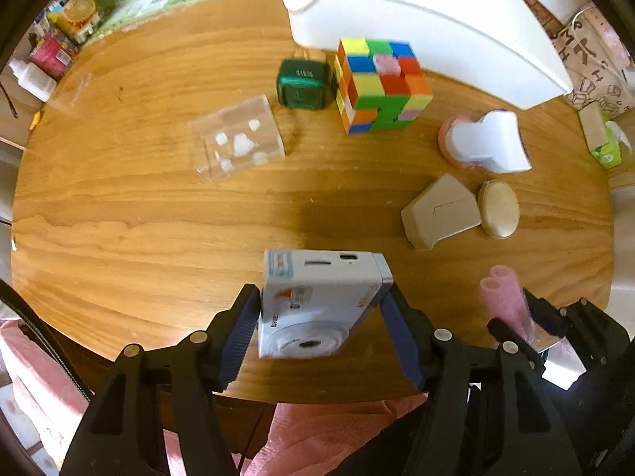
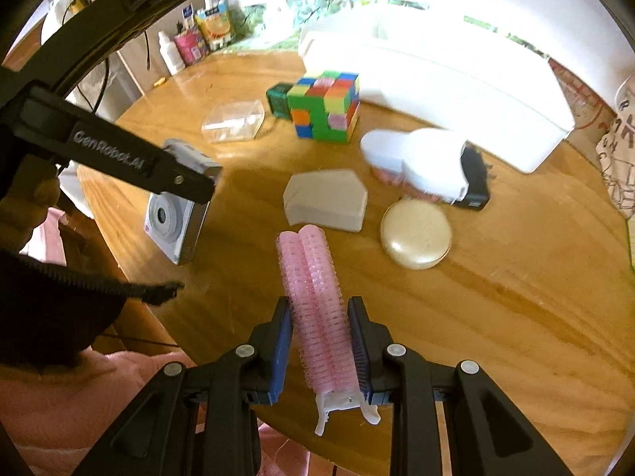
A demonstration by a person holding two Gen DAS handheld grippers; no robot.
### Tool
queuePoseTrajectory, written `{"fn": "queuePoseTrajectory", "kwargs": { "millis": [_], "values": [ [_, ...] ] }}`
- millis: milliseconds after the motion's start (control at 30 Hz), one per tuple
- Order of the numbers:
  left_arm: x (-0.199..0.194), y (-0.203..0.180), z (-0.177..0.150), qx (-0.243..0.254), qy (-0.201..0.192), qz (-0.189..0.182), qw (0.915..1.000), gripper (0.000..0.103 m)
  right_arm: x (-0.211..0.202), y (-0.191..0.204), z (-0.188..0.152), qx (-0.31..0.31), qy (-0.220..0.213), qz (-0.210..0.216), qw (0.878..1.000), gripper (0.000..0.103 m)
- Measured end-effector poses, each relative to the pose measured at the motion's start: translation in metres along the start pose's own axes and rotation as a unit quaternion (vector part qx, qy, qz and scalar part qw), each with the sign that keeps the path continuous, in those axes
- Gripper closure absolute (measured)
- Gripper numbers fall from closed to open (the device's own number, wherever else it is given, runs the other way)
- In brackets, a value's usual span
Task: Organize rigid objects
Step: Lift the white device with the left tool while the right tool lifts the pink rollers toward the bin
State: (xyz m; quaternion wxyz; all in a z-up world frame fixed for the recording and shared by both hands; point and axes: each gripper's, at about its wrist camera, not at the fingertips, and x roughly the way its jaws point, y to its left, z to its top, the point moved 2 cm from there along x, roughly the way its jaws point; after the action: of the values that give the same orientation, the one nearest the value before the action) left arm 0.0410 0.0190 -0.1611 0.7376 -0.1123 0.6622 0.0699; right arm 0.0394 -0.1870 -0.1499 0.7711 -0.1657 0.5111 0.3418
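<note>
My left gripper (image 1: 317, 331) pinches one camera (image 1: 317, 305) over the table's near edge (image 1: 119, 341); my right gripper (image 2: 319, 351) clamps two pink rollers (image 2: 313, 297). Bare wood left of centre.

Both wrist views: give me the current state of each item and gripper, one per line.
Left gripper: shut on the camera.
Camera: held, lens facing the wrist camera.
Right gripper: shut on the pink hair rollers.
Pink hair rollers: held, two side by side.
Puzzle cube: scrambled, on the table.
Clear box: closed, on the table.
White bin: upright, contents hidden.
</note>
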Motion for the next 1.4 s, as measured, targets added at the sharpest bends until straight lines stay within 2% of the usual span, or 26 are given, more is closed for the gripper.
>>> {"fn": "queuePoseTrajectory", "kwargs": {
  "millis": [100, 133, 167, 200, 267, 433, 533, 600, 667, 733, 833, 1000, 1067, 1100, 1400],
  "values": [
    [-0.017, 0.003, -0.001, 0.004, -0.014, -0.002, 0.9999, 0.039, -0.005, -0.003, 0.011, 0.000, -0.018, -0.007, 1.000, 0.075],
    [-0.023, 0.003, 0.000, 0.005, -0.017, -0.003, 0.9998, 0.042, -0.008, -0.004, 0.013, -0.001, -0.024, -0.010, 1.000, 0.075],
    [-0.028, 0.005, 0.001, 0.004, -0.022, 0.009, 0.9997, 0.078, -0.012, -0.005, 0.017, -0.002, -0.031, -0.013, 0.999, 0.075],
    [-0.031, 0.007, 0.001, 0.000, -0.023, -0.004, 0.9997, 0.088, -0.015, -0.006, 0.021, -0.005, -0.037, -0.016, 0.999, 0.075],
    [-0.040, 0.010, 0.006, -0.011, -0.025, -0.037, 0.9989, 0.089, -0.020, -0.009, 0.031, -0.007, -0.053, -0.021, 0.998, 0.075],
    [-0.066, 0.015, 0.019, -0.014, -0.058, -0.035, 0.9976, 0.091, -0.030, -0.013, 0.050, -0.014, -0.080, -0.033, 0.996, 0.075],
    [-0.073, 0.020, 0.019, -0.017, -0.068, -0.048, 0.9964, 0.090, -0.038, -0.014, 0.058, -0.015, -0.091, -0.035, 0.995, 0.075],
    [-0.060, 0.020, 0.020, -0.021, -0.070, -0.057, 0.9957, 0.090, -0.041, -0.014, 0.061, -0.017, -0.094, -0.030, 0.995, 0.075],
    [-0.051, 0.022, 0.023, -0.029, -0.061, -0.060, 0.9959, 0.077, -0.041, -0.014, 0.064, -0.018, -0.098, -0.031, 0.995, 0.075],
    [-0.039, 0.025, 0.025, -0.038, -0.048, -0.053, 0.9968, 0.075, -0.044, -0.013, 0.065, -0.019, -0.099, -0.029, 0.994, 0.075],
    [-0.026, 0.029, 0.024, -0.047, -0.029, -0.047, 0.9973, 0.059, -0.046, -0.013, 0.067, -0.020, -0.104, -0.025, 0.994, 0.075],
    [-0.004, 0.030, 0.026, -0.043, -0.007, -0.039, 0.9983, 0.057, -0.043, -0.014, 0.069, -0.009, -0.101, -0.022, 0.995, 0.075],
    [0.005, 0.029, 0.029, -0.045, 0.002, -0.042, 0.9981, 0.046, -0.042, -0.016, 0.069, 0.000, -0.098, -0.017, 0.995, 0.075],
    [0.010, 0.028, 0.030, -0.044, 0.006, -0.041, 0.9982, 0.044, -0.041, -0.017, 0.069, 0.003, -0.097, -0.016, 0.995, 0.075],
    [0.054, 0.014, 0.044, -0.024, 0.057, -0.022, 0.9978, 0.033, -0.035, -0.038, 0.075, 0.037, -0.085, -0.025, 0.995, 0.075]
  ]
}}
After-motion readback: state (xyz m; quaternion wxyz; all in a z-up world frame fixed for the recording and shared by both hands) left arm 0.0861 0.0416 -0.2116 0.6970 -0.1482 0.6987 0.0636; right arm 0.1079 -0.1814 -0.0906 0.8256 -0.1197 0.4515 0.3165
